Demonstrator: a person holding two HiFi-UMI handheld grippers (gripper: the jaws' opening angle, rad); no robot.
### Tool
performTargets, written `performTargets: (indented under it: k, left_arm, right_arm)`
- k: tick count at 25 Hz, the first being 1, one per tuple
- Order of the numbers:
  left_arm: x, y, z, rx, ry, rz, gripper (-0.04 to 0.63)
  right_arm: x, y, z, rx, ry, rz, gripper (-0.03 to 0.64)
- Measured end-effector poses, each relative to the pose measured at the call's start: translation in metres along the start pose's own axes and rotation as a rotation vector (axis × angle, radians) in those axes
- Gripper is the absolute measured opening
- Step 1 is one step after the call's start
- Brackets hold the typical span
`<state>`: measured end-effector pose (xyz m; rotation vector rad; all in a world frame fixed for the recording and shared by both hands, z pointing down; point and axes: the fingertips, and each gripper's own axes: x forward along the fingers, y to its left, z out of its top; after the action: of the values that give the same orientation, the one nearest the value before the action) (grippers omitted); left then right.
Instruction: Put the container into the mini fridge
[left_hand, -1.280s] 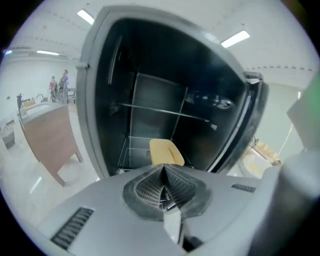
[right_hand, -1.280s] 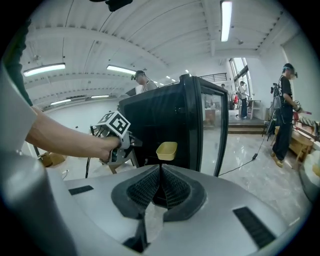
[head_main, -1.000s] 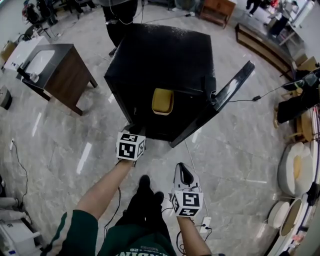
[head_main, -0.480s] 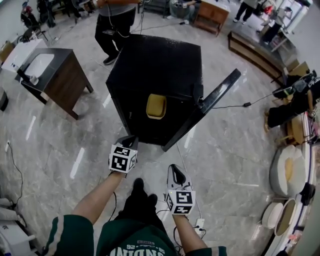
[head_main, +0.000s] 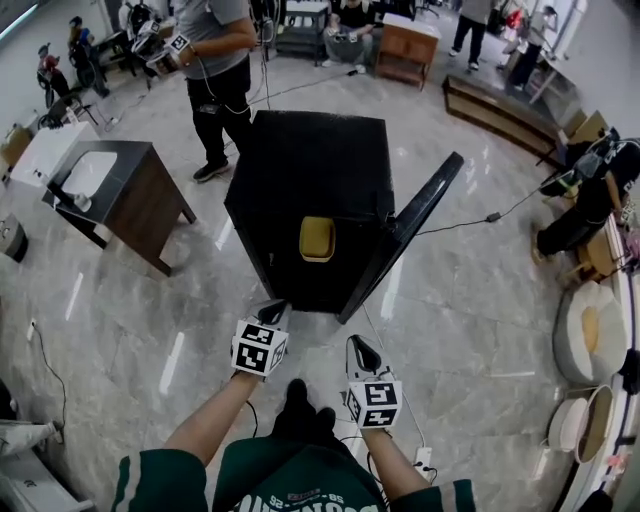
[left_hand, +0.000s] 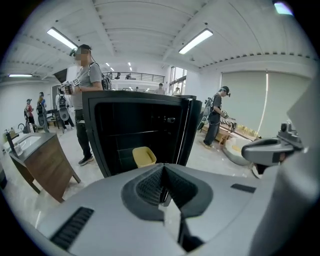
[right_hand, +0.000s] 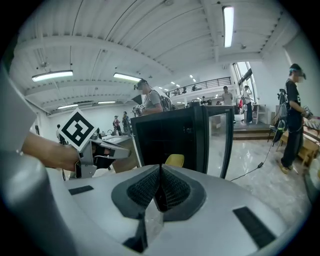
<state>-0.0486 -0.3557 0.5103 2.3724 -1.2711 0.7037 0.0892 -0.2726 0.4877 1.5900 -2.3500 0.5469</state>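
Left gripper (head_main: 274, 310): clenched, empty, apart from fridge (head_main: 310, 160).
Right gripper (head_main: 358, 347): clenched, empty.
Container (head_main: 317, 238): yellow, inside fridge.
Door (head_main: 405, 235): open, swung right.

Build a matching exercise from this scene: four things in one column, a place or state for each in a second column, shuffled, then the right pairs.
Things
1. yellow container
2. mini fridge door
3. left tongs
4. wooden cabinet

Places or states
A. shut, with nothing between them
B. swung open
C. inside the mini fridge
D. on the floor at the left of the head view, apart from the fridge

Pairs: 1-C, 2-B, 3-A, 4-D
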Motion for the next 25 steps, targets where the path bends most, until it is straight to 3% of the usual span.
performTargets:
  k: [3, 11, 25]
  left_arm:
    - [-0.012, -0.006, 0.011, 0.014, -0.028, -0.009, 0.014]
    - [-0.022, -0.026, 0.02, 0.143, -0.059, -0.059, 0.014]
    - [-0.024, -0.019, 0.04, 0.177, -0.091, -0.097, 0.014]
  right_arm:
    - [-0.001, 0.003, 0.011, 0.005, -0.02, 0.012, 0.038]
    - [-0.006, -0.004, 0.024, -0.05, -0.025, 0.013, 0.038]
    - [0.006, -0.005, 0.043, -0.015, -0.046, 0.012, 0.035]
